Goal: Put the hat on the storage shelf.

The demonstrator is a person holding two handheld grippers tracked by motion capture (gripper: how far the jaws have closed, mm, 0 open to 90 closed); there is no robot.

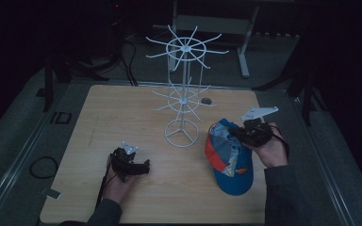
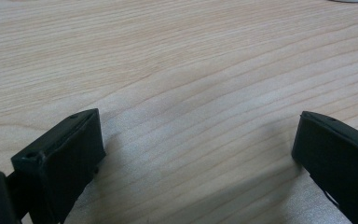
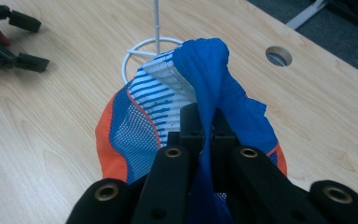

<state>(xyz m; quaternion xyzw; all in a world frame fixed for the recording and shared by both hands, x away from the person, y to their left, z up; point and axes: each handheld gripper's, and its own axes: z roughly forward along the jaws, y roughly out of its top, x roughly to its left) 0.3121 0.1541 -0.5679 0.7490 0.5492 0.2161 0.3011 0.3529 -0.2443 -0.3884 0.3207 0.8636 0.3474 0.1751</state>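
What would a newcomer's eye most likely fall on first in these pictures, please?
Probably the blue and orange cap at the table's right, its fabric pinched in the shut right gripper. Next, the white wire rack standing mid-table beside the cap. The left gripper rests open on bare wood at the near left.

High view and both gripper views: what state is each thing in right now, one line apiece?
Cap: pinched at its back edge, fabric bunched, brim end on the table.
Right tool: shut on the cap's blue fabric.
Left tool: open, nothing between the jaws, low over the wood.
Wire rack: upright, all hooks bare.
Table: carries the wire rack and the cap.
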